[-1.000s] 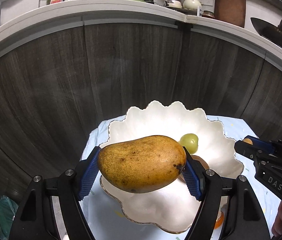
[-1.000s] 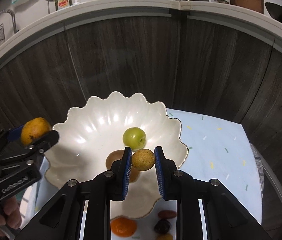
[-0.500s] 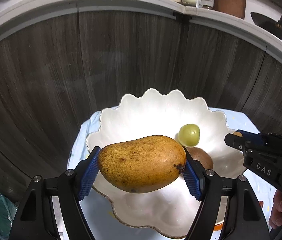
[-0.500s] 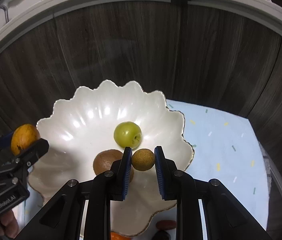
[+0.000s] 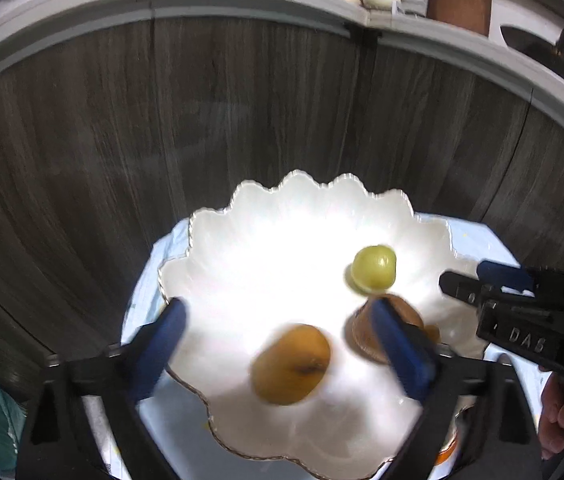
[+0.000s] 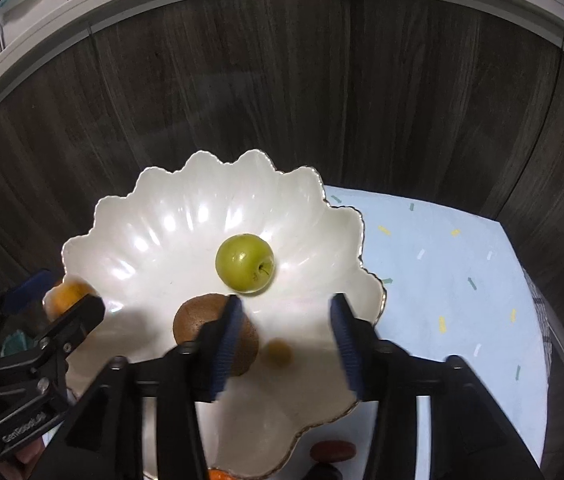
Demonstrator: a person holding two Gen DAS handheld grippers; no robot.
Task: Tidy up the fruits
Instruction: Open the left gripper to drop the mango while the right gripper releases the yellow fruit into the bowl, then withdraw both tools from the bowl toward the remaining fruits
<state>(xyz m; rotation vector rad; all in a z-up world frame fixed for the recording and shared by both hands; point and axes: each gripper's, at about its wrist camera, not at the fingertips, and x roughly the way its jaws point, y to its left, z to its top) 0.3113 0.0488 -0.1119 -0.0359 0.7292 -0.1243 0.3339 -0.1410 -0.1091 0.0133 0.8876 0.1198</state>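
Both sets of jaws are spread wide and nothing is gripped between them. From the left wrist view, the left gripper (image 5: 277, 340) is seen poised above a scalloped white bowl (image 5: 241, 216), its blue pads (image 5: 159, 344) blurred by motion. A mango (image 5: 290, 363), also blurred, is seen between the pads and clear of both, over the near part of the bowl; whether it is resting on the bowl cannot be told. A green apple (image 5: 374, 267) is seen deeper in the bowl, and a brown kiwi (image 5: 366, 332) is partly hidden behind the right-hand pad. The right gripper (image 5: 462, 284) is seen entering from the right edge.

From the right wrist view, the right gripper (image 6: 286, 344) is held over the same bowl (image 6: 129, 216), with its pads (image 6: 227, 344) well apart. A small brownish-yellow fruit (image 6: 277, 353) is seen blurred between them, touching neither, beside the kiwi (image 6: 197, 322). The green apple (image 6: 245, 263) is set near the bowl's middle. The mango (image 6: 66, 295) shows at the left rim behind the left gripper (image 6: 57, 300). The bowl is placed on a pale blue mat (image 6: 450, 280) with coloured flecks, where a reddish fruit (image 6: 333, 451) is lying just beyond the near rim. Dark wood cabinet fronts (image 6: 282, 92) fill the background.
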